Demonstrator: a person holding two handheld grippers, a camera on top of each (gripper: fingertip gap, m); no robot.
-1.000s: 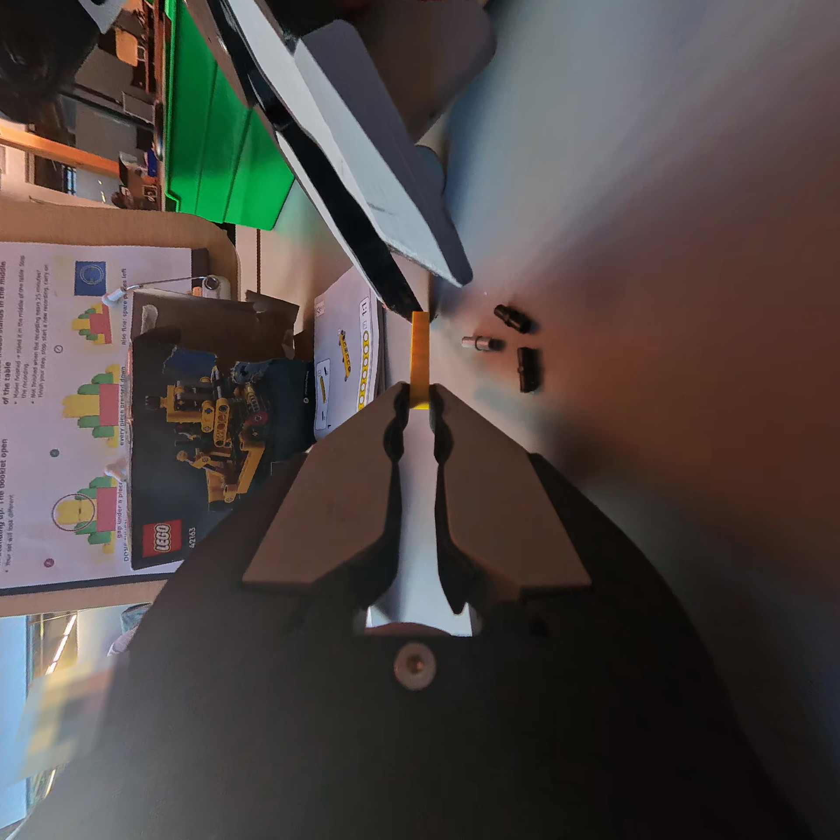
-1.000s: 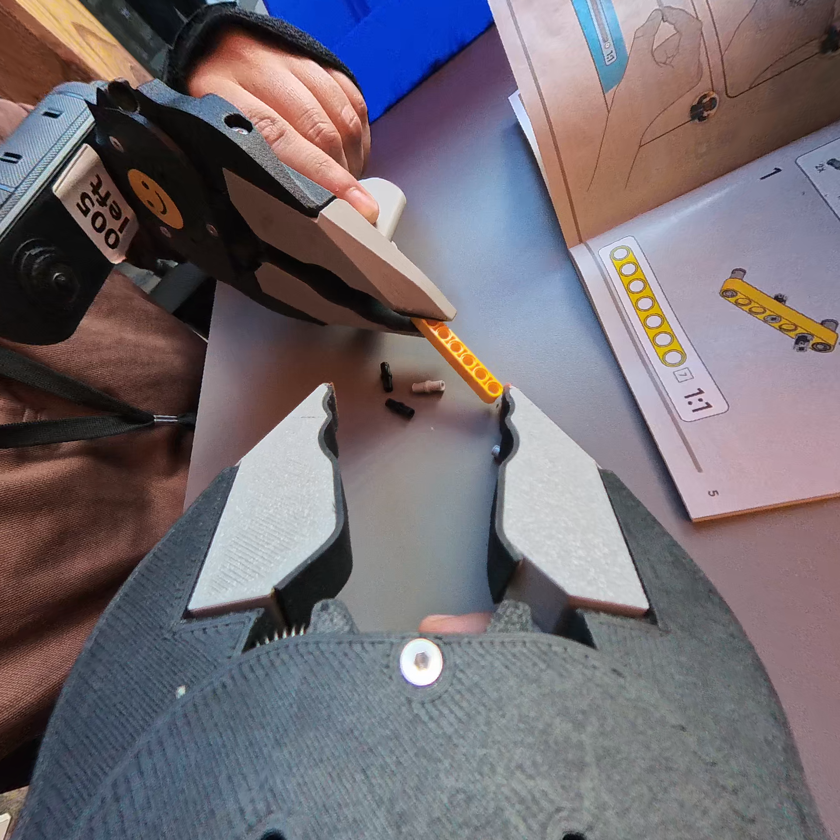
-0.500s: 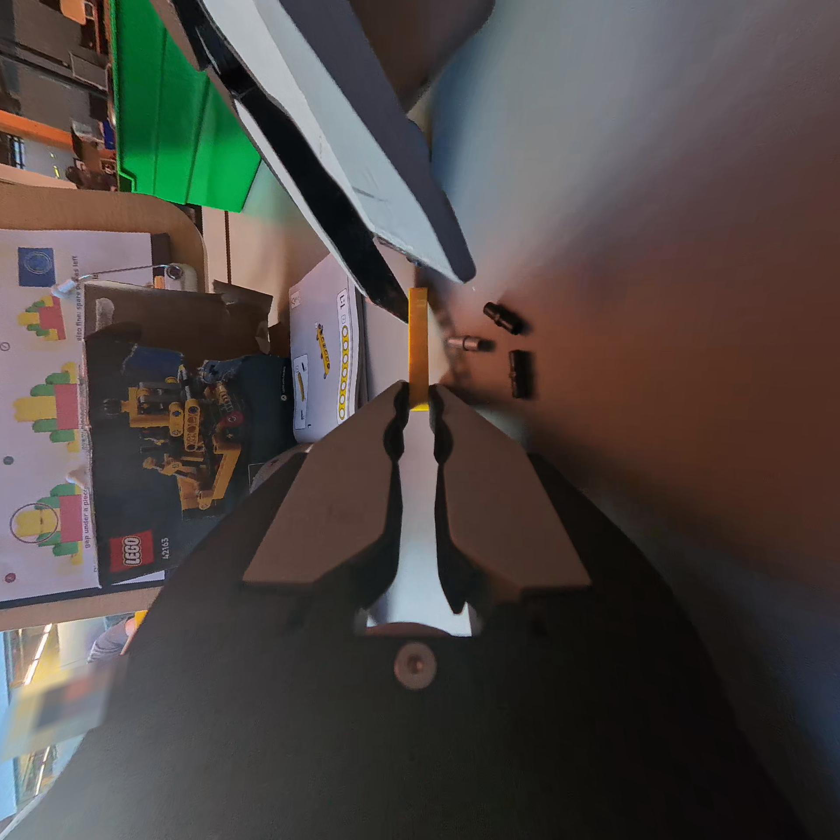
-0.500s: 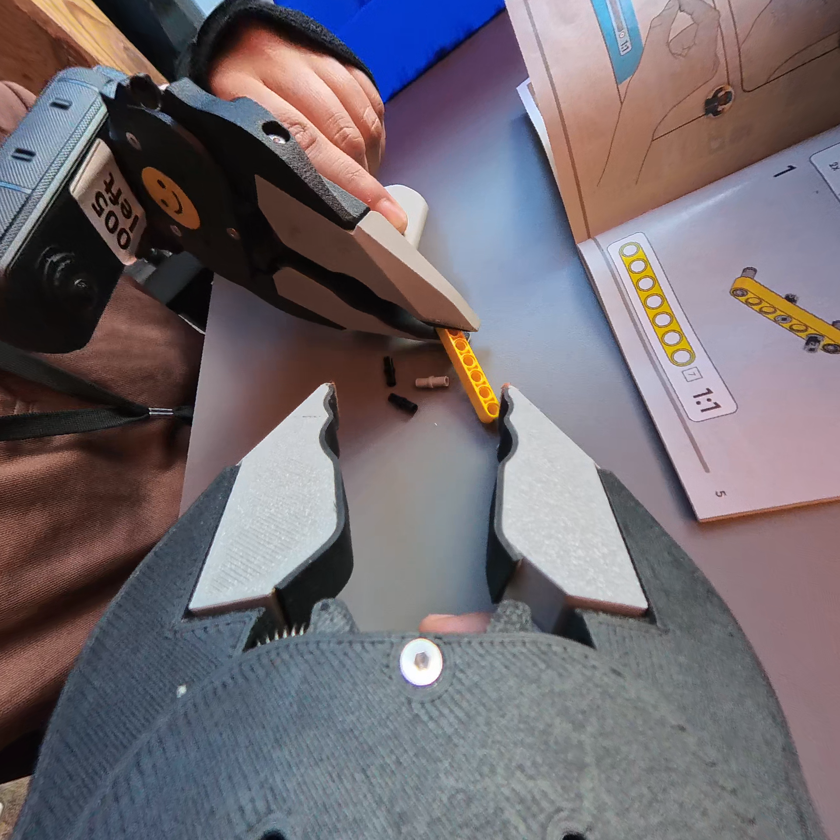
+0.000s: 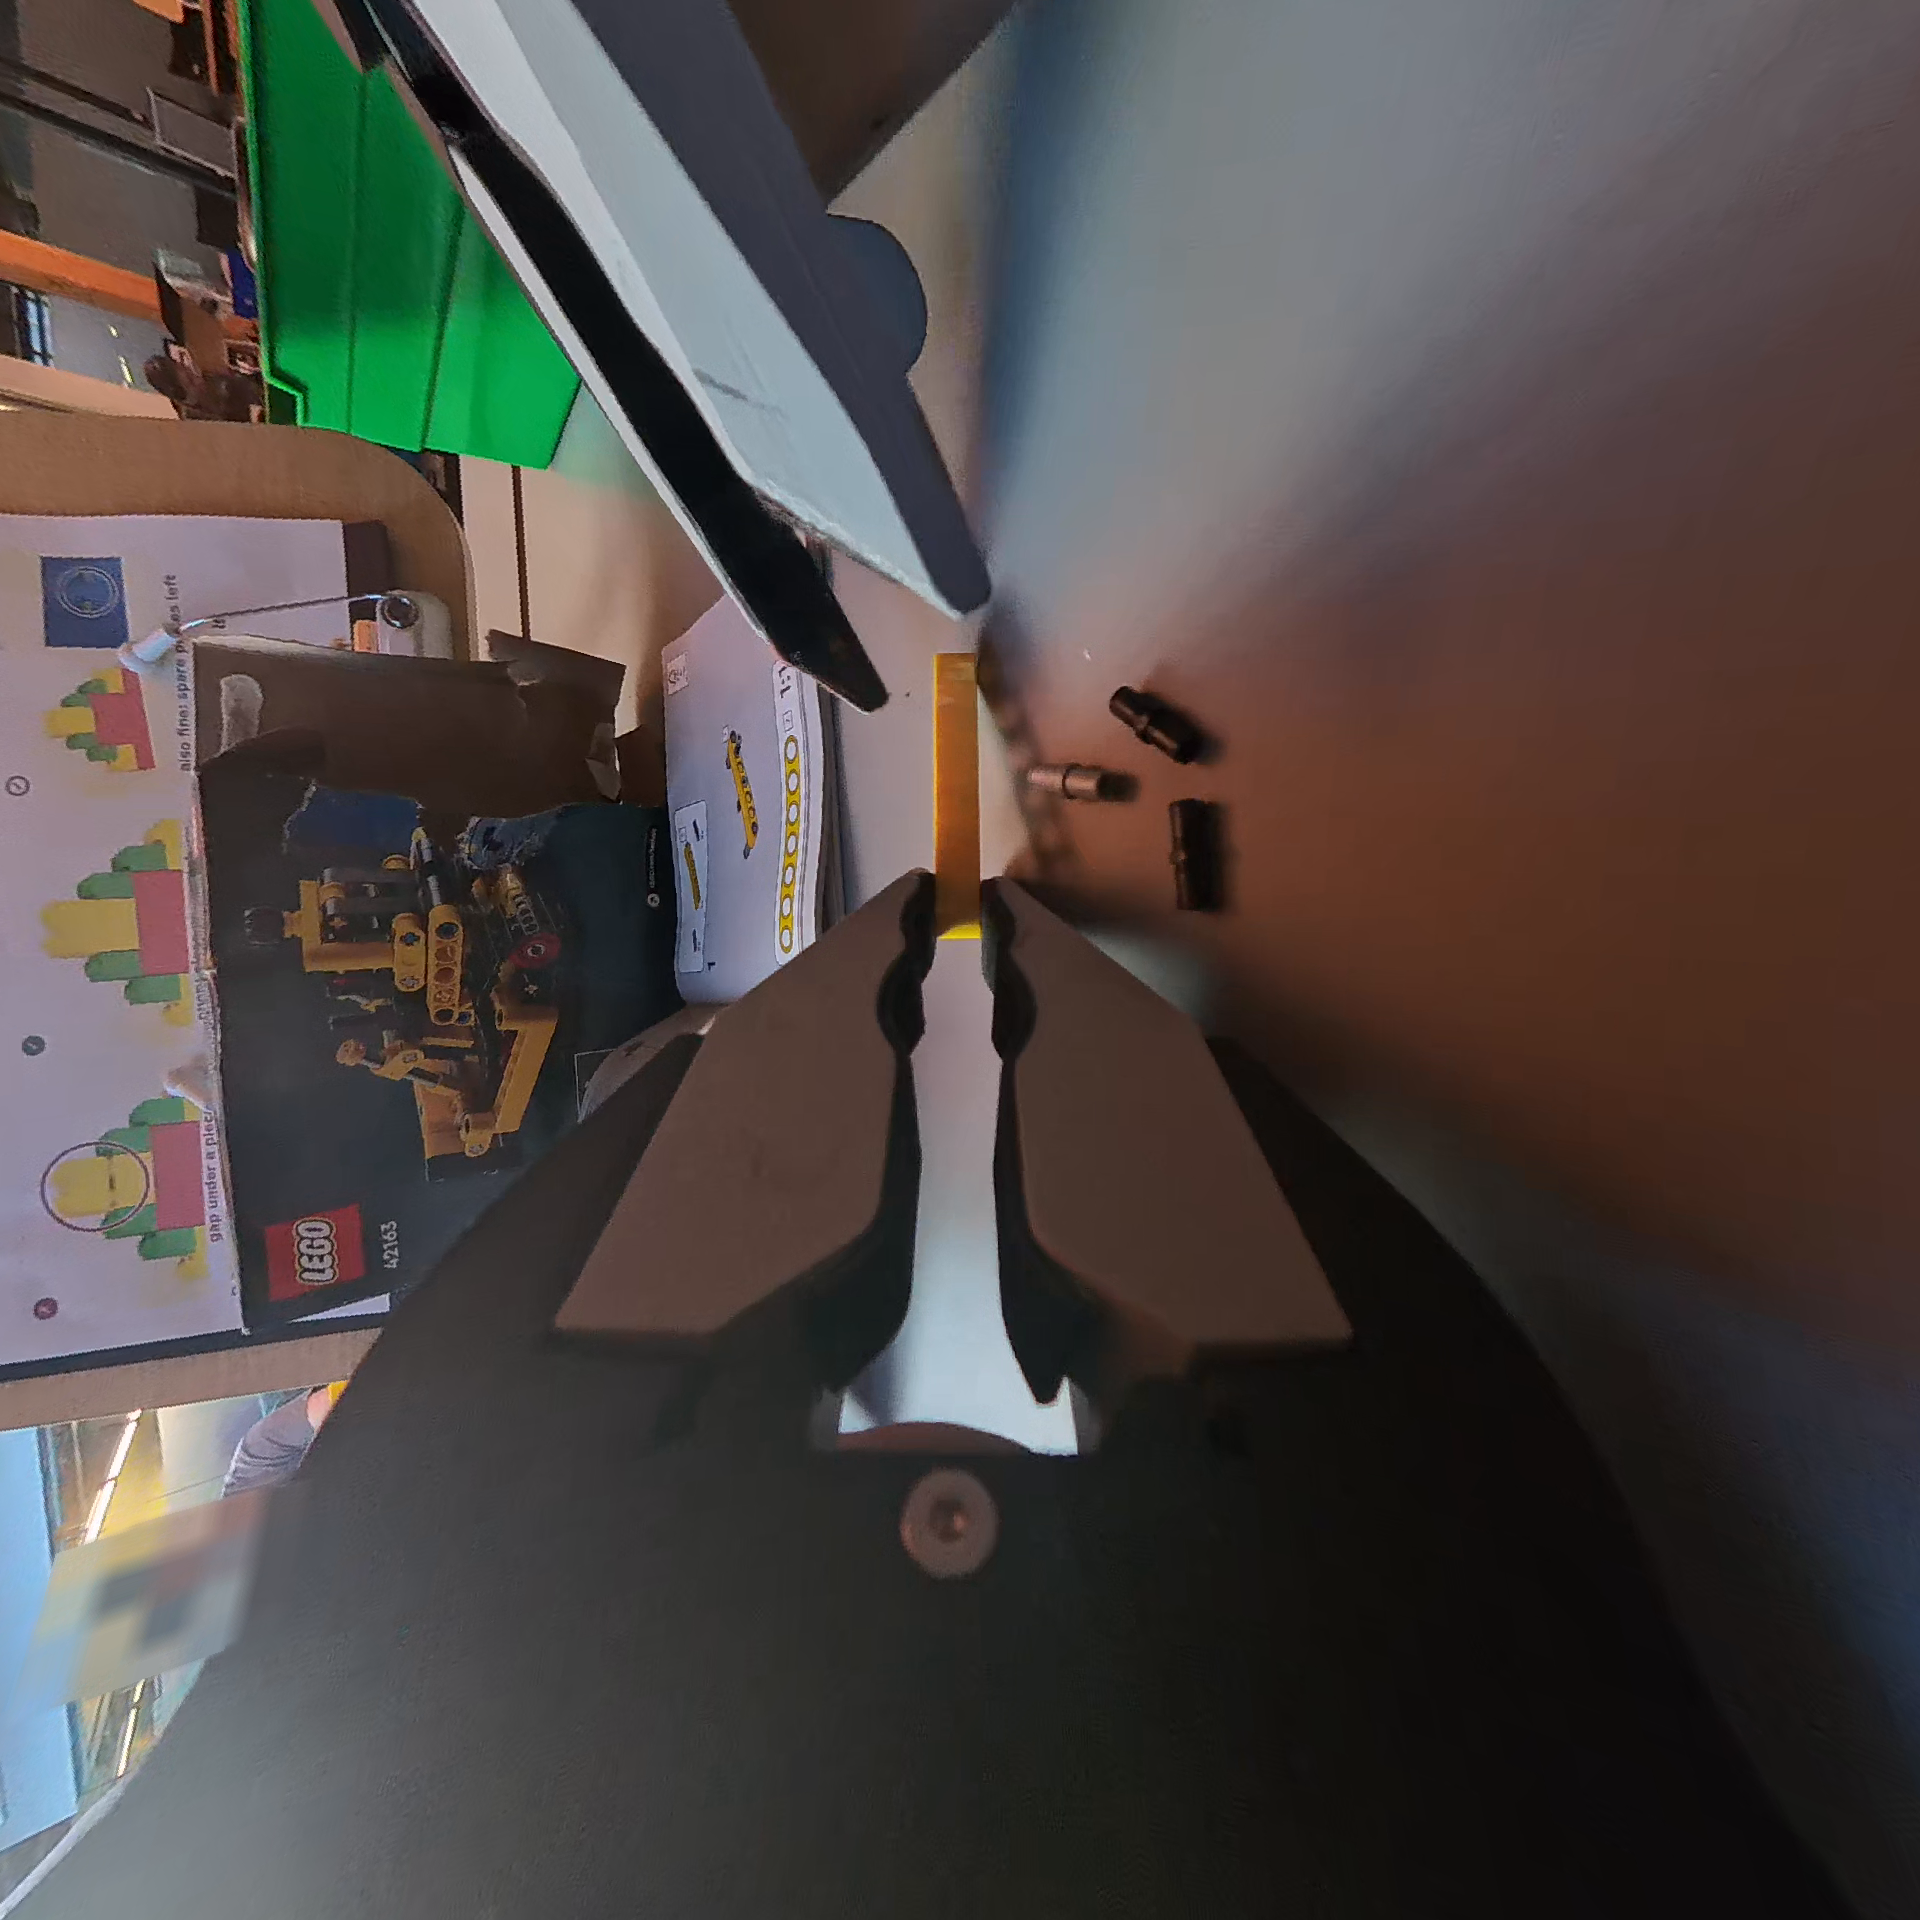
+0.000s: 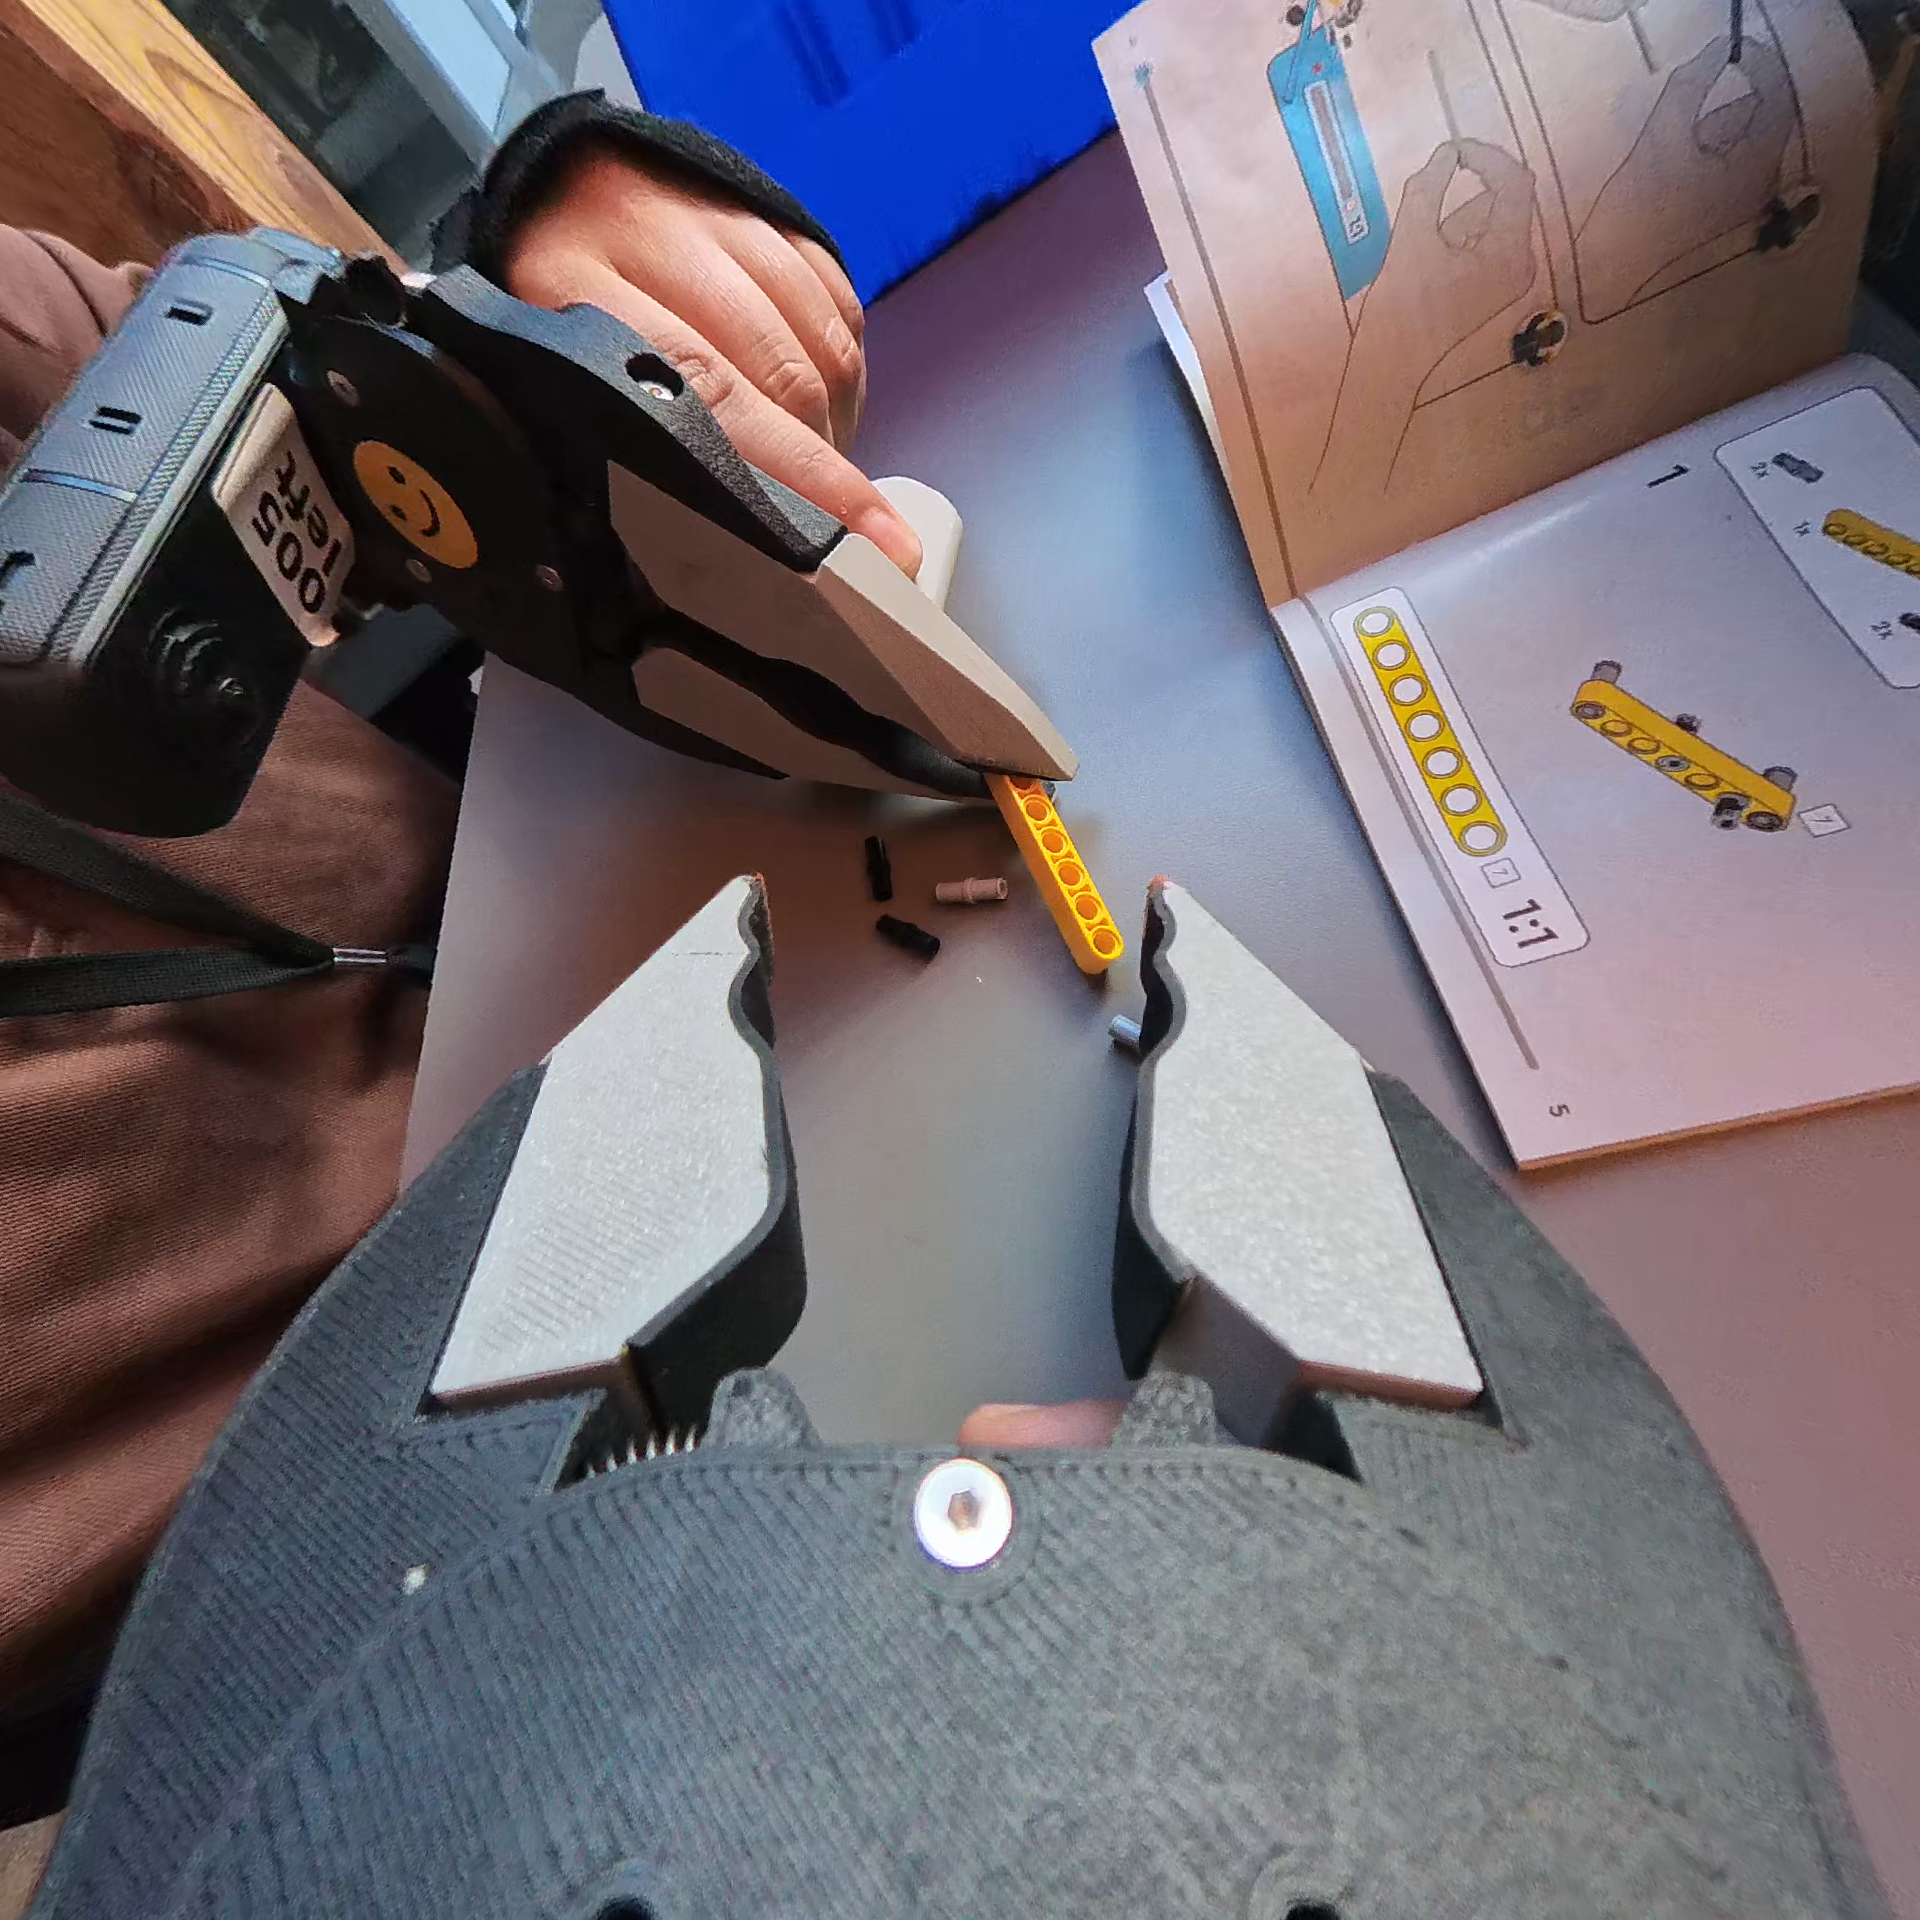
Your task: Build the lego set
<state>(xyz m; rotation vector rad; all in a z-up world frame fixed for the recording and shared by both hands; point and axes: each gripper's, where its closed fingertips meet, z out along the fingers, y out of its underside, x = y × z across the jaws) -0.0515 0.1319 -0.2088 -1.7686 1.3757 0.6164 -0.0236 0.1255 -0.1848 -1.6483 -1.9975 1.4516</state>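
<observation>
The grey counter (image 6: 935,1195) is carrying everything here. The open instruction booklet (image 6: 1662,935) is lying on its right side, well apart from the loose parts. In the left wrist view, the torn set box (image 5: 416,987) is leaning against a printed sheet behind it.

The right hand-held gripper (image 6: 951,914) is hovering low with its fingers spread wide, pinching nothing. The left hand-held gripper (image 6: 997,774) is coming in from the left, a person's hand (image 6: 707,312) wrapped around it, and its fingers are pressed together on 1 end of the yellow beam (image 6: 1060,873). The beam's far end is pointing toward the right finger's tip, just beside it.

2 black pins (image 6: 907,935) and 1 tan pin (image 6: 971,890) are lying near the beam. 1 grey pin (image 6: 1122,1034) is peeking out by the right finger.
</observation>
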